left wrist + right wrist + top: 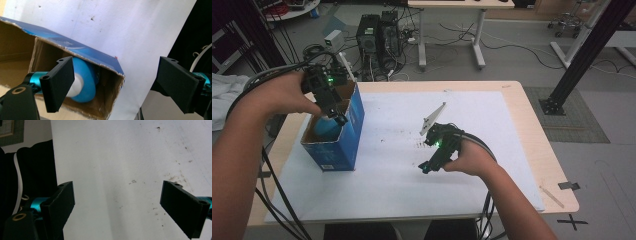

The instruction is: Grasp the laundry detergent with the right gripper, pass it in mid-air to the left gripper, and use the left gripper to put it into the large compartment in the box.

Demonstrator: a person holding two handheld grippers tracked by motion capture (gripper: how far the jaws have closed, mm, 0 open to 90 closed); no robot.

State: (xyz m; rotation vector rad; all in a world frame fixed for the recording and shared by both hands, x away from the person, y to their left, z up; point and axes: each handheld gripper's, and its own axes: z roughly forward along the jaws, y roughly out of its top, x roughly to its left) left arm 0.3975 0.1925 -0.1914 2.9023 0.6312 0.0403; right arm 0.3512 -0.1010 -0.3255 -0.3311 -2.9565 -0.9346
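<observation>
Blue cardboard box (pixel 334 135) stands at the left of the table (pixel 512 107), open at the top. In the high view the left gripper (pixel 333 112) hangs right over that opening, while the right gripper (pixel 428 167) rests low on the white sheet (pixel 387 180), well apart from the box. In the left gripper view the jaws are wide apart, holding nothing, and a blue and white object (pixel 83 82) lies inside the box just below them, its long side pointing down into the box. The box walls leave little room. In the right gripper view the jaws are wide too, over bare sheet. I think the left hand will reach in.
</observation>
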